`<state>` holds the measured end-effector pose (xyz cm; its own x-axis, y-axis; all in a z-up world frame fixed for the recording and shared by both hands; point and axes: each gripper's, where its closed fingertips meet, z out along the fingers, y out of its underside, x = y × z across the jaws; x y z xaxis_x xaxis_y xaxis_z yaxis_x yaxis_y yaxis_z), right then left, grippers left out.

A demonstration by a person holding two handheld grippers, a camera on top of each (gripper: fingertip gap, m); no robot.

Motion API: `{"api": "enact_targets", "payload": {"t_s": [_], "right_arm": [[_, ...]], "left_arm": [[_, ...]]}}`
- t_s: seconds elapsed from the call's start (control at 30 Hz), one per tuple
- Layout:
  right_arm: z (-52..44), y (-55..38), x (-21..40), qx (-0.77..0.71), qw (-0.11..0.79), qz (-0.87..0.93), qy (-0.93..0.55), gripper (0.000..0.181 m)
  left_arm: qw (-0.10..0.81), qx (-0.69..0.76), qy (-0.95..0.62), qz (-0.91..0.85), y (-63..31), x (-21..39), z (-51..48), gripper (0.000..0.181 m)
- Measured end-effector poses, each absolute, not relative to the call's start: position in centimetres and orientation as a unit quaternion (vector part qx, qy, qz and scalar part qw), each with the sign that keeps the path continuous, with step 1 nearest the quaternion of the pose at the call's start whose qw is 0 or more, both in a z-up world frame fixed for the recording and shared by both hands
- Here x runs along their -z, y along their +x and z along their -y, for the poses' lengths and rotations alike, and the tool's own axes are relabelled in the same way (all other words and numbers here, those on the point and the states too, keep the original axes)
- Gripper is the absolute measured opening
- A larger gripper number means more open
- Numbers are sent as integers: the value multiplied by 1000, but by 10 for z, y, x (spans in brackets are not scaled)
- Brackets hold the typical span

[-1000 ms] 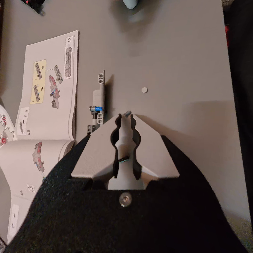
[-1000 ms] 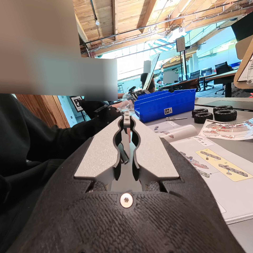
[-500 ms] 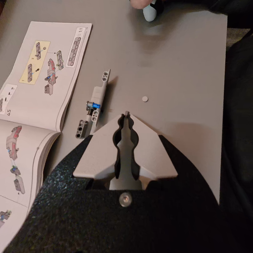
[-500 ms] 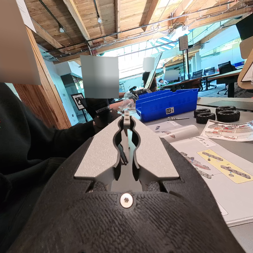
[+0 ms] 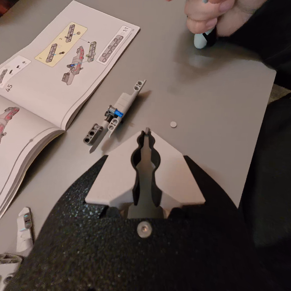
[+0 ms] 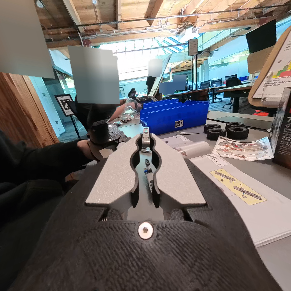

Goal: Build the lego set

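In the left wrist view my left gripper (image 5: 146, 134) is shut on a small grey pin (image 5: 147, 130) just above the grey table (image 5: 204, 110). A part-built grey assembly (image 5: 124, 102) with a blue pin (image 5: 118, 113) lies on the table to the left of the tips. A small round grey tile (image 5: 173, 124) lies to the right. In the right wrist view my right gripper (image 6: 145, 135) is shut on a light grey beam (image 6: 145, 141), held upright. The assembly (image 6: 148, 174) shows below, between the fingers. The left gripper (image 6: 108, 137) shows farther off, at the left.
An open instruction booklet (image 5: 47, 75) lies left of the assembly. Loose grey parts (image 5: 25, 226) lie at the near left. A hand (image 5: 204, 17) is at the far right. Blue bins (image 6: 173, 116), black tyres (image 6: 226, 130), a sticker sheet (image 6: 241, 148) and a dark box (image 6: 283, 133) stand behind. There is about 15 centimetres between the tips of the two grippers.
My left gripper shut on the small grey pin that lay ahead of its tips, then turned. My right gripper tipped down towards the table, still holding the beam.
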<state>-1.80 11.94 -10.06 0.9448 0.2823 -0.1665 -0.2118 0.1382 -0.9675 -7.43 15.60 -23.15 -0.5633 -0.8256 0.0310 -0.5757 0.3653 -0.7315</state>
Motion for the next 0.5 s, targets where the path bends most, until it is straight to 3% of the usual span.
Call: {"api": "enact_targets", "payload": {"t_s": [0.5], "right_arm": [[-123,-18,103,-150,749,31,-645,6]], "left_arm": [[169,365,-439,-803,-74,231,-156,3]]}}
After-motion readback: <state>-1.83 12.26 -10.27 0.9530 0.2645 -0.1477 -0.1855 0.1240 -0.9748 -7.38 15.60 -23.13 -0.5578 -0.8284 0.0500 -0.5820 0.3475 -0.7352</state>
